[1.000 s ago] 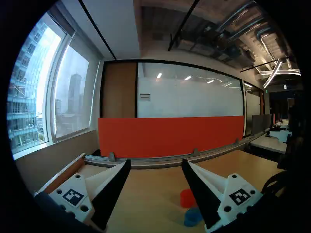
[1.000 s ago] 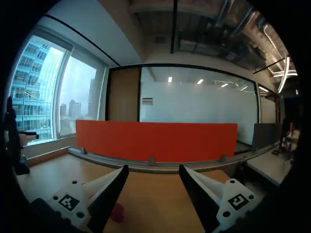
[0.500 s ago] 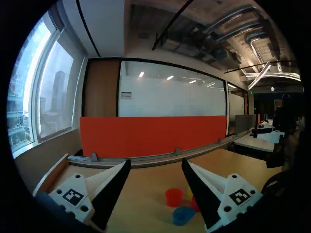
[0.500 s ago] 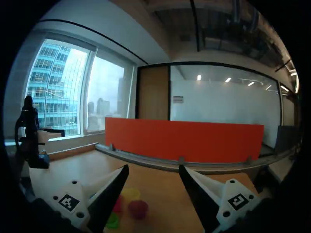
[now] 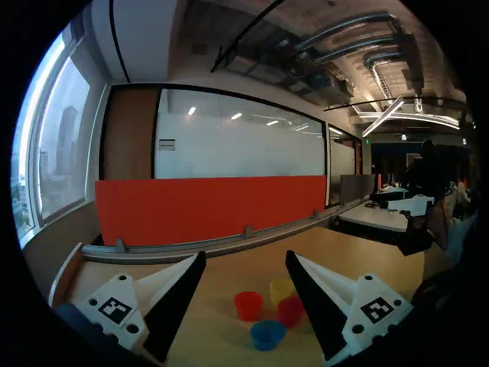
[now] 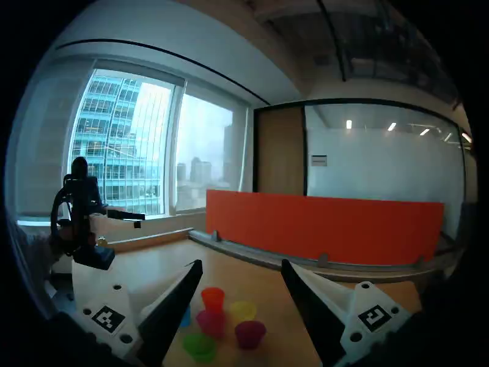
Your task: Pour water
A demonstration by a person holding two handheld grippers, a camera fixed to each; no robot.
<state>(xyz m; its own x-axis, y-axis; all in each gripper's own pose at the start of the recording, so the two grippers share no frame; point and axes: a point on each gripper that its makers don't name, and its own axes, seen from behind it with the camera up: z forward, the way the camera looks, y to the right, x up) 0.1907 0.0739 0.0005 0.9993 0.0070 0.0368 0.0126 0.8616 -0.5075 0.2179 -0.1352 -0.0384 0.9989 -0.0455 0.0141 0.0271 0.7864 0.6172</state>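
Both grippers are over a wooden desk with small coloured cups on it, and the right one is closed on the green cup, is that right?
Not quite. In the right gripper view the right gripper is open, with nothing between its fingers; the green cup stands free on the desk. The rest holds: the left gripper is over the wooden desk with the small coloured cups too.

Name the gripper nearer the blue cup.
Probably left. The blue cup sits ahead of the left gripper, between its fingers; from the right gripper it's farther, beside one finger.
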